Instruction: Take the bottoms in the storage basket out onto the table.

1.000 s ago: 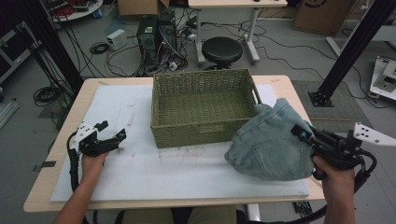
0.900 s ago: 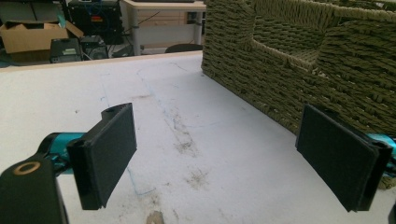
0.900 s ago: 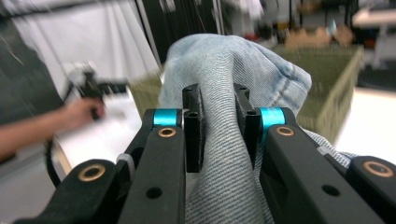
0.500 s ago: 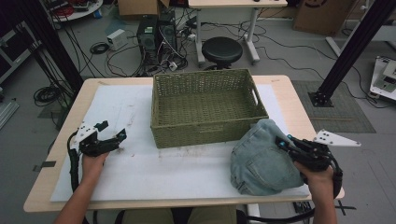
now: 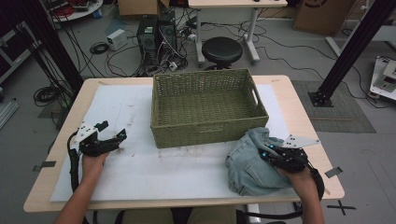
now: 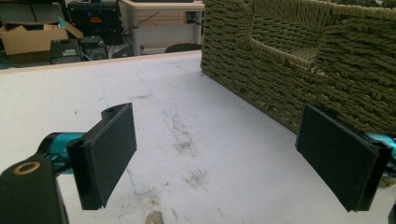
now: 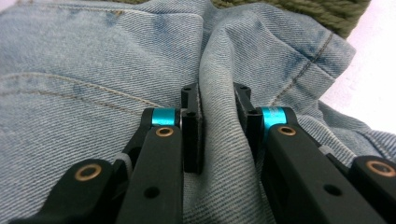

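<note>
Right tongs (image 7: 217, 126) clamp a fold of jeans (image 5: 252, 163); faded light-blue denim, crumpled heap; left tongs (image 6: 233, 158) wide.

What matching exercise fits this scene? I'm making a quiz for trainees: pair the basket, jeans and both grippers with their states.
Things:
1. woven basket
2. denim jeans
3. left gripper
4. right gripper

States:
A. jaws clamped on a fold of cloth
B. jaws wide apart, nothing between them
C. empty, standing mid-table
D. crumpled at the table's right front

Pairs: 1-C, 2-D, 3-B, 4-A
</note>
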The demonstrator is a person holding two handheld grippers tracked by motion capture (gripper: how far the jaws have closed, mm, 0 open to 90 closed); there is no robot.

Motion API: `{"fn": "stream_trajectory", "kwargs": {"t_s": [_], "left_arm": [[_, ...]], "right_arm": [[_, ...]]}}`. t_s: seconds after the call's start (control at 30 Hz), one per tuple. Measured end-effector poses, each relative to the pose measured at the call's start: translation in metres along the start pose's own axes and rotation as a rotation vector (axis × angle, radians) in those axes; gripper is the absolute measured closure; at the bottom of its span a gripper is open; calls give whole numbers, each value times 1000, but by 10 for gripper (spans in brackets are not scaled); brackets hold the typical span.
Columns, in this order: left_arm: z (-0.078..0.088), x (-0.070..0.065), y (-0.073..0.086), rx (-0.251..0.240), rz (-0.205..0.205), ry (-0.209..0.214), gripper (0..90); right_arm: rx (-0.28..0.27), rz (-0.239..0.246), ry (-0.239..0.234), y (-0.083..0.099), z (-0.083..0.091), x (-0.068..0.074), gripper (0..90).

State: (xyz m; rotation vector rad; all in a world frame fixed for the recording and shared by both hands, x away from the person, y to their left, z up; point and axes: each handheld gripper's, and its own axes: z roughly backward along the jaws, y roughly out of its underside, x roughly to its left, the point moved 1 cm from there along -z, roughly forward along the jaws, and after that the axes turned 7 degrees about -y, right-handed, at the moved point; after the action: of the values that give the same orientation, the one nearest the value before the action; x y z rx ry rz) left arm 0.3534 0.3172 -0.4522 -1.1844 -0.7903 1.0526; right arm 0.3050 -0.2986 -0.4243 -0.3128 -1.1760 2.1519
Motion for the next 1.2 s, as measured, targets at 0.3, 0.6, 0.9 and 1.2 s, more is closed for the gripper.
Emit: {"fn": "stream_trajectory", "kwargs": {"t_s": [0.3, 0.6, 0.9, 1.2], "left_arm": [[0, 0, 0, 0, -3, -2, 124], [1, 0, 0, -5, 0, 5, 124], [0, -1, 0, -1, -11, 2, 124], [0, 0, 0, 1, 5, -1, 124]], "right_arm": [[-134, -155, 86, -11, 24, -7, 366], [-250, -162, 200, -44, 54, -10, 277], [-359, -199, 165, -62, 46, -15, 216], [-332, -199, 141, -64, 34, -13, 216]]}}
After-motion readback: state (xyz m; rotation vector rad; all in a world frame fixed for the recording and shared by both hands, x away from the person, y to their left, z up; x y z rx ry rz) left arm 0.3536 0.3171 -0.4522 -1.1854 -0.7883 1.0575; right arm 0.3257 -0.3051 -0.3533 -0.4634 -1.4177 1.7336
